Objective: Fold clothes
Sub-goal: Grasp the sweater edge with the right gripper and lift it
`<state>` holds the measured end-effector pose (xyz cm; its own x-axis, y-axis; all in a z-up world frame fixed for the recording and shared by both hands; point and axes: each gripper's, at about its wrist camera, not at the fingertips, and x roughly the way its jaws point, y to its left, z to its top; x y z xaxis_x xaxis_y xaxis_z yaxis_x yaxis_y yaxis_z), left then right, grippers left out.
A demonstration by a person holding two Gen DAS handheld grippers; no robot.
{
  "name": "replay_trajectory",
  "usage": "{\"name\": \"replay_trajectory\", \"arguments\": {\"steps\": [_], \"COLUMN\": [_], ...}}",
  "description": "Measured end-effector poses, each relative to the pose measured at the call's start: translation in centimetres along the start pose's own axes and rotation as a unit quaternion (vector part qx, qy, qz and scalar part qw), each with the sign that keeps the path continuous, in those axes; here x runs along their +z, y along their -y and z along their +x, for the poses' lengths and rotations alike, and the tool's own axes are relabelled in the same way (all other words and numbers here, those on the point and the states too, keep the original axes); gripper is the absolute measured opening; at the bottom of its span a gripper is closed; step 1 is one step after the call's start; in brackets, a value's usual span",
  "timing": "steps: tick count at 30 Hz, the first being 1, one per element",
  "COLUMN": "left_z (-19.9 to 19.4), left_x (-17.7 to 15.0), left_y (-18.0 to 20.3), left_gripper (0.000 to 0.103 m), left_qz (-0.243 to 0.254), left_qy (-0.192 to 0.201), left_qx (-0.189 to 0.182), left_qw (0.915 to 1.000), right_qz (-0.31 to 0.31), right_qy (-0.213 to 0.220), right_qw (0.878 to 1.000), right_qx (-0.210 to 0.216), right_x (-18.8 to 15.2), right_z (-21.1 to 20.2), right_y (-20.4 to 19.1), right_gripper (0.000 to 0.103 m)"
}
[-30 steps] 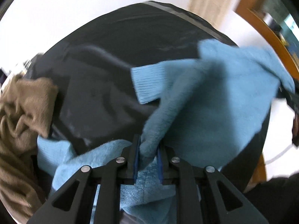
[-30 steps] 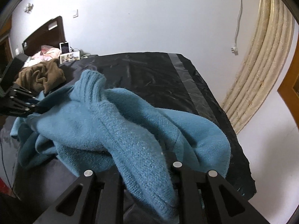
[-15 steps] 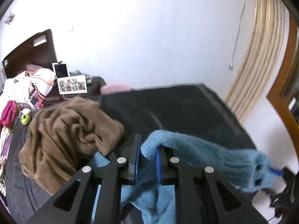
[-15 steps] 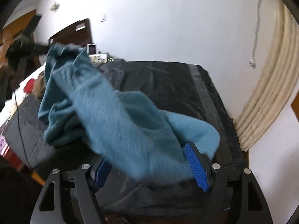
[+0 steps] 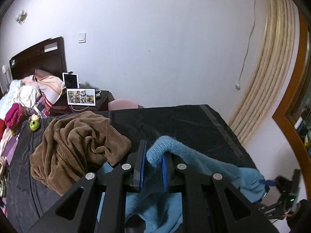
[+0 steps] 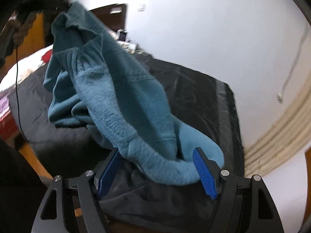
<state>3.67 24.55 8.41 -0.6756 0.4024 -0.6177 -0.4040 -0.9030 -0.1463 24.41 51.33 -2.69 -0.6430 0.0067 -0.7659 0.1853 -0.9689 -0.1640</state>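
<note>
Sweater (image 6: 124,97), blue knit, hangs in the air above the black counter (image 6: 194,89), stretched from the upper left of the right wrist frame down to its lower centre. The left claw (image 5: 153,167) is clenched on a bunched fold of the sweater (image 5: 194,155) at the lower middle of its frame, and the cloth trails off to the lower right. The right claw (image 6: 155,171) is spread wide, released; the sweater's low end sags between its blue pads (image 6: 204,172) without being pinched. A brown garment (image 5: 77,147) lies heaped on the counter at centre left of the left wrist frame.
</note>
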Motion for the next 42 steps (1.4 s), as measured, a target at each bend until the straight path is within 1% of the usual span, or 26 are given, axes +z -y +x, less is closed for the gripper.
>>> {"name": "replay_trajectory", "arguments": {"steps": [1, 2, 3, 4, 5, 6, 7, 8, 10, 12, 14, 17, 20, 23, 25, 27, 30, 31, 32, 33, 36, 39, 42], "left_z": [-0.3, -0.7, -1.2, -1.7, -2.2, -2.6, -3.1, -3.7, -5.1, -7.0, -8.9, -12.6, -16.1, -19.6, -22.0, -24.1, -26.8, -27.4, -27.9, -28.4, -29.1, -29.7, -29.8], "left_x": [0.0, 0.1, 0.1, 0.2, 0.2, 0.3, 0.4, 0.5, 1.0, 1.8, 2.5, 3.6, 4.2, 4.3, 4.1, 3.9, 3.6, 3.5, 3.3, 3.2, 2.6, 2.2, 1.6], "left_y": [-0.3, -0.5, -0.6, -0.9, -1.1, -1.3, -1.4, -1.4, -1.8, -2.2, -2.3, -2.2, -2.1, -1.7, -1.2, -0.9, -0.4, -0.2, 0.0, 0.1, 0.4, 0.7, 0.8], "left_gripper": [0.016, 0.016, 0.016, 0.016, 0.016, 0.016, 0.016, 0.016, 0.016, 0.016, 0.016, 0.016, 0.016, 0.016, 0.016, 0.016, 0.016, 0.016, 0.016, 0.016, 0.016, 0.016, 0.016], "left_qz": [-0.007, -0.011, -0.015, -0.019, -0.023, -0.027, -0.028, -0.029, -0.040, -0.053, -0.061, -0.071, -0.079, -0.078, -0.073, -0.072, -0.068, -0.064, -0.060, -0.056, -0.046, -0.034, -0.025], "left_qy": [0.004, 0.009, 0.013, 0.018, 0.022, 0.026, 0.031, 0.037, 0.055, 0.081, 0.108, 0.161, 0.208, 0.255, 0.288, 0.314, 0.349, 0.356, 0.362, 0.368, 0.371, 0.372, 0.363], "left_qx": [0.001, 0.004, 0.006, 0.008, 0.010, 0.012, 0.014, 0.017, 0.019, 0.021, 0.020, 0.017, 0.010, 0.010, 0.012, 0.011, 0.011, 0.014, 0.017, 0.019, 0.020, 0.022, 0.018], "left_qw": [1.0000, 0.9999, 0.9998, 0.9996, 0.9995, 0.9992, 0.9990, 0.9987, 0.9975, 0.9951, 0.9921, 0.9843, 0.9749, 0.9639, 0.9548, 0.9465, 0.9344, 0.9320, 0.9300, 0.9279, 0.9273, 0.9274, 0.9311], "right_qz": [-0.007, -0.014, -0.016, -0.008, 0.001, 0.019, 0.039, 0.059, 0.098, 0.135, 0.153, 0.177, 0.195, 0.192, 0.176, 0.152, 0.115, 0.107, 0.101, 0.101, 0.103, 0.104, 0.096], "right_qy": [-0.013, -0.027, -0.038, -0.046, -0.055, -0.042, -0.021, 0.000, 0.042, 0.087, 0.141, 0.223, 0.298, 0.356, 0.391, 0.424, 0.458, 0.463, 0.467, 0.466, 0.459, 0.456, 0.454], "right_qw": [1.000, 0.999, 0.999, 0.999, 0.998, 0.998, 0.999, 0.998, 0.994, 0.987, 0.978, 0.958, 0.932, 0.910, 0.895, 0.878, 0.855, 0.850, 0.846, 0.846, 0.851, 0.852, 0.850], "right_qx": [0.006, 0.013, 0.019, 0.025, 0.031, 0.032, 0.030, 0.027, 0.023, 0.017, -0.003, -0.036, -0.068, -0.094, -0.123, -0.160, -0.215, -0.228, -0.238, -0.238, -0.233, -0.237, -0.249], "right_x": [-0.1, -0.1, -0.3, -0.5, -0.7, -0.4, 0.2, 0.8, 2.0, 3.3, 4.8, 7.1, 9.0, 10.1, 10.6, 11.1, 11.5, 11.6, 11.6, 11.6, 11.3, 9.9, 8.5], "right_z": [0.9, 1.8, 2.5, 2.8, 3.2, 2.4, 1.3, 0.1, -2.1, -4.6, -7.9, -13.0, -17.9, -22.2, -24.6, -26.7, -28.8, -29.1, -29.3, -29.4, -29.1, -29.6, -30.3], "right_y": [0.1, 0.1, 0.2, 0.4, 0.6, 1.0, 1.5, 2.0, 3.0, 4.1, 5.0, 6.4, 7.2, 6.6, 5.5, 4.2, 2.0, 1.6, 1.2, 1.1, 1.0, 0.5, -0.1], "right_gripper": [0.077, 0.074, 0.059, 0.047, 0.028, 0.020, 0.015, 0.009, 0.009, 0.008, 0.008, 0.008, 0.008, 0.009, 0.009, 0.009, 0.009, 0.009, 0.009, 0.009, 0.009, 0.009, 0.009]}}
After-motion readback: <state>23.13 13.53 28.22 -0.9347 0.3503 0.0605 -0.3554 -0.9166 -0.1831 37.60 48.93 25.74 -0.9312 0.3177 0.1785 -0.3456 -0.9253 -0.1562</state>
